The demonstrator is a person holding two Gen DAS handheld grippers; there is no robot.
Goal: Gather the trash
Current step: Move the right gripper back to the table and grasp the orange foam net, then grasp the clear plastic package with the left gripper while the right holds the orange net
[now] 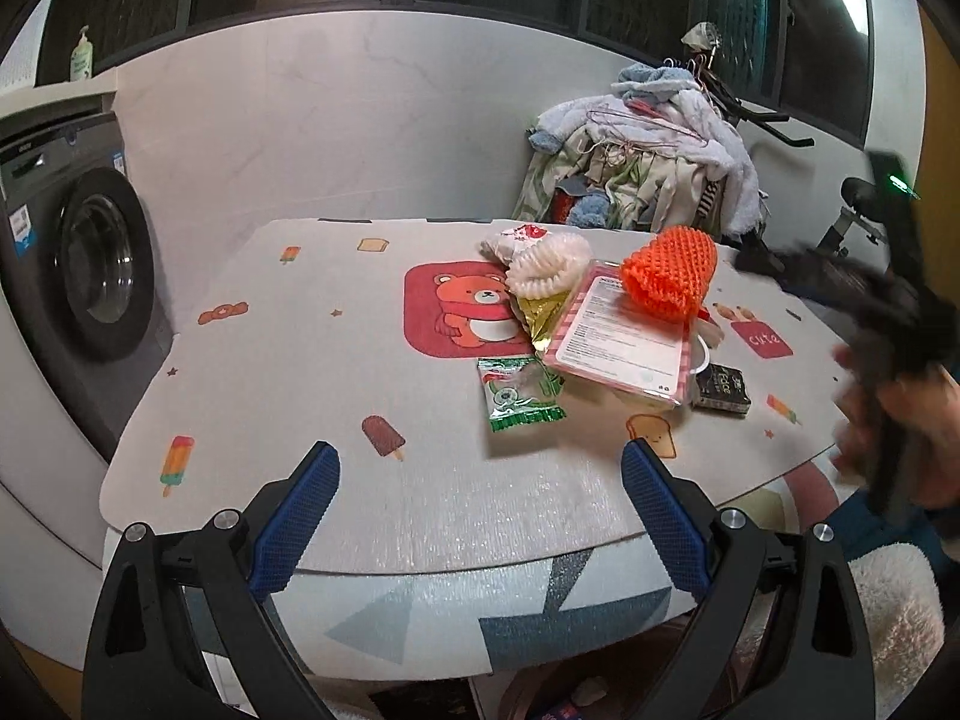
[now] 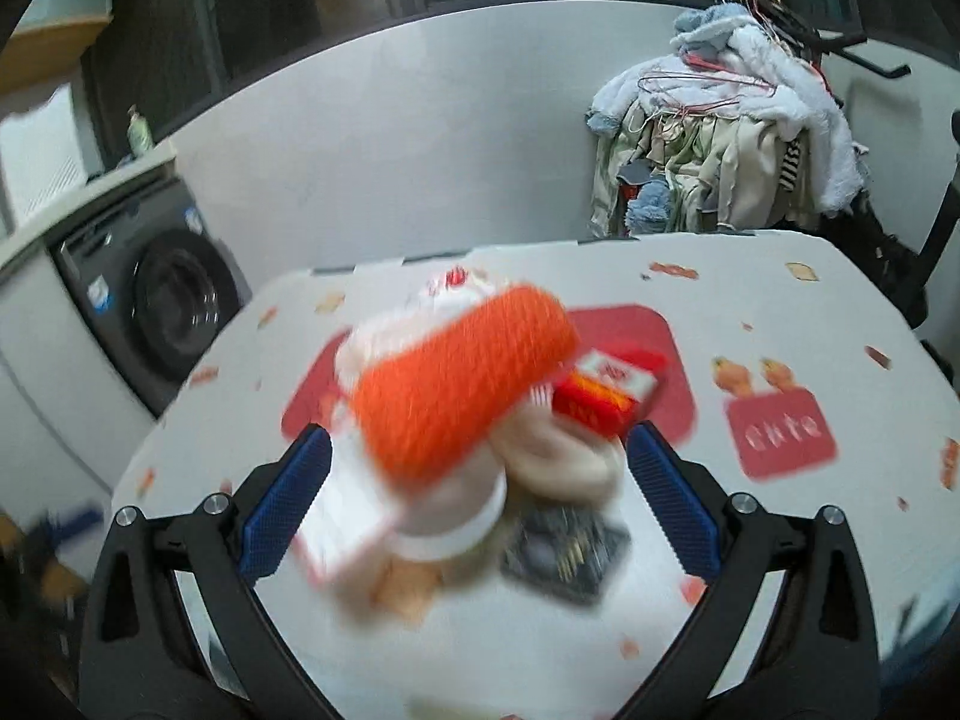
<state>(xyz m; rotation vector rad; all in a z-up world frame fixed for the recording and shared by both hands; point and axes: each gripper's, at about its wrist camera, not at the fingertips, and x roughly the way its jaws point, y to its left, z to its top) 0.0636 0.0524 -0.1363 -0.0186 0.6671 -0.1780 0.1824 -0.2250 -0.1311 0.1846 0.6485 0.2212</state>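
Orange foam fruit netting (image 1: 671,278) tops the trash heap mid-table on the cartoon-print tablecloth (image 1: 336,396). The left gripper (image 1: 480,495) hangs spread wide before it; the right gripper (image 2: 480,471), equally spread, hovers over the pile.

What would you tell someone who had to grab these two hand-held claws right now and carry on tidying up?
Left gripper: open, empty, hovering at the near edge of the table.
Right gripper: open, empty, right over the trash pile; its view is blurred.
Pile, mid-table: orange foam net on the pink-edged packet, white foam net, gold wrapper, green wrapper in front, dark packet, red box.
Done: nothing visibly collected.
Left: all of it. No bin shows in either view.
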